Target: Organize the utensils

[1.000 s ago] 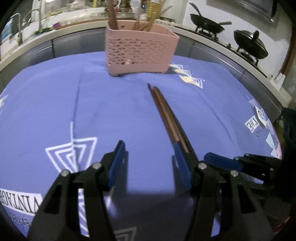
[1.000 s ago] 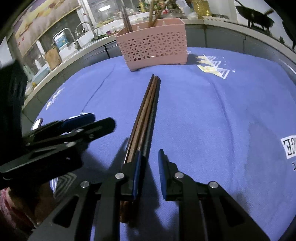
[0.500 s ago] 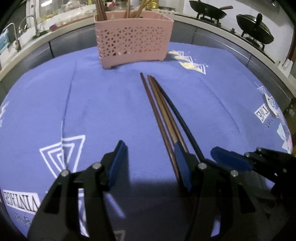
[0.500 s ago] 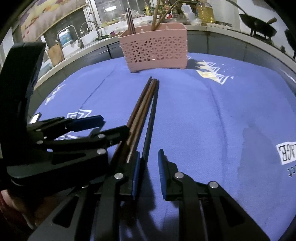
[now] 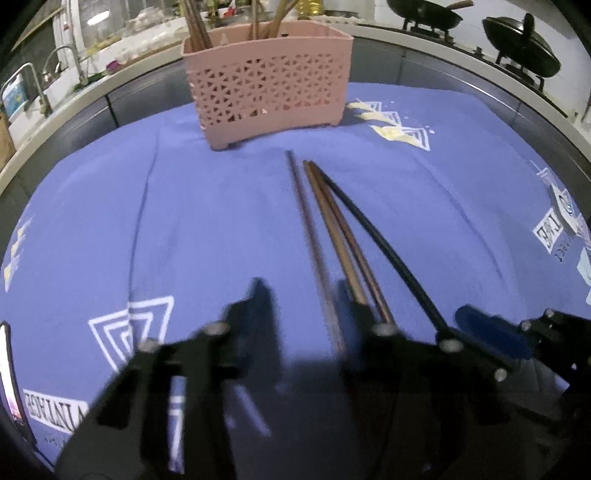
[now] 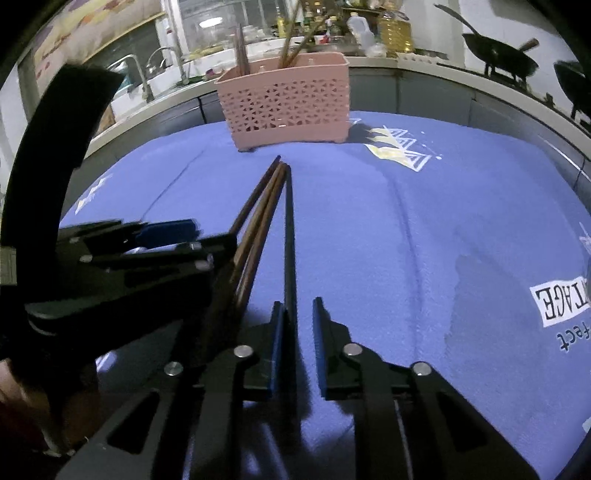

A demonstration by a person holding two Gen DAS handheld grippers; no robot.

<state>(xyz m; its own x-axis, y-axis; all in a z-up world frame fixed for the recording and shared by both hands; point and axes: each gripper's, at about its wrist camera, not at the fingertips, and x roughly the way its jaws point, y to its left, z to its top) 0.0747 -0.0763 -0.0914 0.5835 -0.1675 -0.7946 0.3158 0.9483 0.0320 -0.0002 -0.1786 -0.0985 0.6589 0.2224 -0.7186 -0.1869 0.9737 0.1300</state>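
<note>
Blue printed cloth (image 5: pixel 203 221) covers the surface. Landmark is the pink basket (image 5: pixel 269 85).

Nearest, well in front of the basket, is the left tool (image 5: pixel 302 286). It is blurred and its jaws have just been closing. They are still apart, with one brown chopstick (image 5: pixel 306 221) between the pads and not pinched.

Just right of that, the right tool (image 6: pixel 298 302) is clenched on the black chopstick (image 6: pixel 290 240), which runs along its left pad.

A brown pair (image 5: pixel 333 221) lies between the single brown chopstick and the black one, passing under the left tool's right finger.

All four sticks lie flat on the cloth. Their near ends are fanned apart and their far tips close in, stopping just short of the basket front.

The basket stands upright at the far edge of the cloth, with more chopsticks (image 5: pixel 195 26) standing inside it.

Behind and left of the basket is a sink tap (image 5: pixel 70 62). Behind and right is a wok (image 5: pixel 524 48) on the stove.
</note>
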